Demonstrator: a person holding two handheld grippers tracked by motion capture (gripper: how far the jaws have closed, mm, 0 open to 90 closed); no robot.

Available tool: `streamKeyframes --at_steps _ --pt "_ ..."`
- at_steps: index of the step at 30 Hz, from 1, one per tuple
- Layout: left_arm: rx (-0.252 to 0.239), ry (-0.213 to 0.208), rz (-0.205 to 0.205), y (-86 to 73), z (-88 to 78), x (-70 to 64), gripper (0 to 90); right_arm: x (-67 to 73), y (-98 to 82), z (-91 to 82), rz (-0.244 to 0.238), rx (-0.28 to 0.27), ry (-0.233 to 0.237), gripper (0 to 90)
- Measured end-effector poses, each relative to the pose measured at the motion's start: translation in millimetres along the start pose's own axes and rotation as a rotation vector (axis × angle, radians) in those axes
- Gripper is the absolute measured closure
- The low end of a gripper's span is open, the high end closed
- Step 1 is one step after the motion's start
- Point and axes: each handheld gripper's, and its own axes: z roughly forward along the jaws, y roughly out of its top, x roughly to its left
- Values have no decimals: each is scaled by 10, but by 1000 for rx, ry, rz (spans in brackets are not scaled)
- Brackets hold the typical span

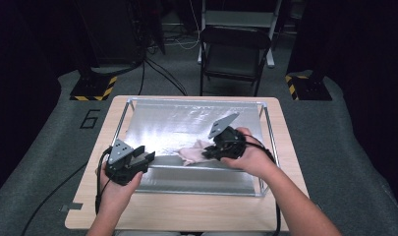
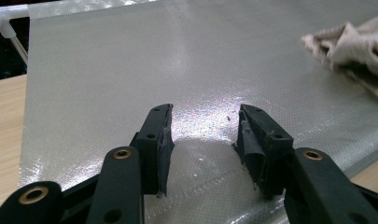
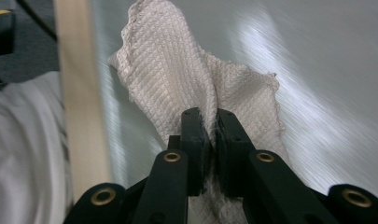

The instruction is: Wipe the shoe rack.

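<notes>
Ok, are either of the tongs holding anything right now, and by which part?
The right tongs are shut on the cloth, pinching a bunched fold near its middle. The left tongs are open over the silver sheet, holding nothing.

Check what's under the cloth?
The cloth, pinched in the right claw, lies on the silver sheet. The sheet directly beneath it is covered, so anything there can't be seen.
</notes>
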Motion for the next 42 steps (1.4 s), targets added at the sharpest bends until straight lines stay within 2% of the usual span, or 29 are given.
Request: streamKeyframes --at_steps 3,4,6,7,9,10,13,14,15,16,18,20,21,22,24,26,28,31,32,34,36,40,42 --pt "2 -4 -3 1 3 5 548 -240 -225 -191 69 22 -82 824" --pt "4 -6 -4 2 1 8 548 -324 -322 -274 105 26 -102 824" --pt "1 -7 -8 -1 4 8 548 -495 -521 -454 146 35 -152 823" --pt "0 -6 -7 -1 4 6 548 -549 -610 -529 191 23 -178 823" --pt "0 1 -6 2 7 -4 548 -628 -758 -667 232 26 -212 823" --pt "1 4 -6 3 7 -7 548 -644 -808 -712 232 24 -208 822" --pt "1 13 -6 -1 6 -27 548 -560 -821 -726 241 24 -229 819" --pt "-2 15 0 -4 7 -30 548 -502 -789 -693 246 15 -223 821" --pt "0 14 0 -7 6 -30 549 -440 -747 -654 232 7 -187 822" --pt "-5 14 -5 -10 9 -30 550 -348 -684 -582 239 -10 -155 822" --pt "-3 14 -6 -11 5 -30 550 -142 -529 -415 196 -31 -110 821" --pt "-3 14 -1 -10 -2 -27 550 59 -367 -277 134 -58 -73 816" --pt "1 16 -1 -7 -7 -21 550 151 -291 -231 96 -53 -58 814" --pt "5 11 -5 -6 -11 -12 550 196 -251 -207 59 -47 -78 813" --pt "1 8 -9 -8 -6 -11 550 204 -241 -217 40 -36 -76 810" --pt "2 10 -6 -7 -4 -13 550 130 -327 -280 78 -36 -68 811" --pt "2 6 -10 -11 -6 -5 550 52 -440 -382 104 -22 -90 811" --pt "-4 4 -11 -19 -6 -4 550 -81 -702 -615 152 -4 -166 811" --pt "-4 6 -9 -18 -5 -9 550 -116 -789 -696 179 8 -214 811" --pt "-3 8 -9 -16 -7 -13 550 -194 -955 -841 209 14 -255 811" --pt "-3 9 -10 -16 -14 -18 550 -206 -1064 -942 249 8 -243 810" --pt "-8 12 -7 -25 -23 -40 550 -61 -1108 -997 248 8 -203 801" --pt "0 9 -4 -21 -25 -42 551 13 -1101 -1003 239 -31 -121 804"
